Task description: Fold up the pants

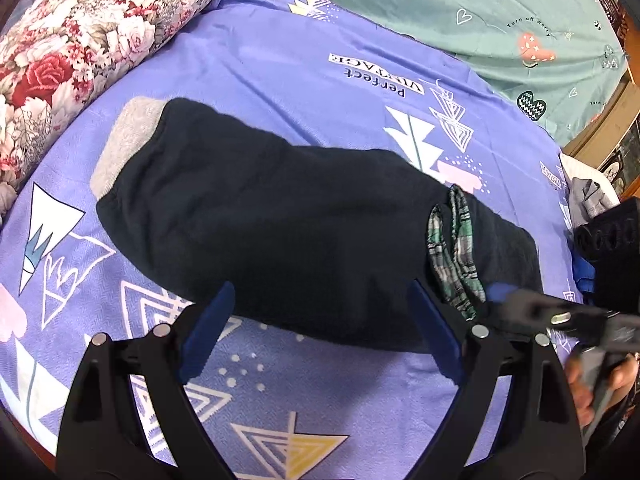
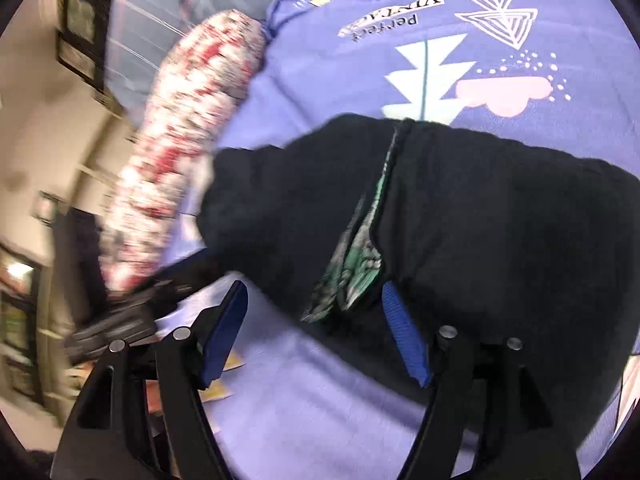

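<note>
Dark navy pants point(image 1: 288, 224) lie folded lengthwise on a purple printed bedsheet point(image 1: 280, 64). A grey cuff point(image 1: 128, 140) is at the left end and a green plaid lining point(image 1: 452, 256) shows near the waist at the right. My left gripper point(image 1: 320, 332) is open and empty, its jaws straddling the near edge of the pants. My right gripper point(image 2: 316, 332) is open and empty at the waist end of the pants point(image 2: 480, 220), by the plaid lining point(image 2: 356, 264). It also shows blurred in the left wrist view point(image 1: 560, 316).
A floral pillow point(image 1: 80, 52) lies at the left end of the bed, blurred in the right wrist view point(image 2: 180, 152). A teal printed sheet point(image 1: 480, 12) covers the far side. Grey and dark clothes point(image 1: 600, 216) are heaped at the right edge.
</note>
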Demonstrator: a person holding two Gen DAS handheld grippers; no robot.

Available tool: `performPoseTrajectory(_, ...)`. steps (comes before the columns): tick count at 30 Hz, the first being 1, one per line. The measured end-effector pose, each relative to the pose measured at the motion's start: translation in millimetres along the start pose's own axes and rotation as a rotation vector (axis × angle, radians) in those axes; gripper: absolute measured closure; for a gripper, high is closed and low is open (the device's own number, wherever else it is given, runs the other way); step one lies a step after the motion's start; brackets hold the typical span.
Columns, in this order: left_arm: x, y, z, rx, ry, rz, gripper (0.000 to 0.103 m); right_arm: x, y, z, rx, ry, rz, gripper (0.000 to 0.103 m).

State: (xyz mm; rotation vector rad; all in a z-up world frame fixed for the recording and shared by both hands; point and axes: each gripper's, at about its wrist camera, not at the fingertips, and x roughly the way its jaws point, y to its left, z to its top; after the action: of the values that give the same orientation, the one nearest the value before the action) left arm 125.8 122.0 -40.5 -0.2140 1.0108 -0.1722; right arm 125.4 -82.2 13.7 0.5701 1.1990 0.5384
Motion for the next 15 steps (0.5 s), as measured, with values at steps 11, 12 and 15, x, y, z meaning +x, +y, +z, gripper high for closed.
performPoseTrajectory(11,1.3,-70.5,-4.1,0.129,0.05,-0.128,0.011,-99.4,-76.4,-15.5,0.116,-0.287,-0.292,0.044)
performPoseTrajectory(12,0.7,-75.4,-5.9,0.135,0.061,-0.151,0.011,-99.7,-82.9,-16.0,0.126,-0.287,-0.288,0.044)
performPoseTrajectory(15,0.9,-83.9,-10.5,0.121,0.103,-0.21,0.011,-99.0,-95.7,-24.3,0.144,-0.279,-0.265,0.044)
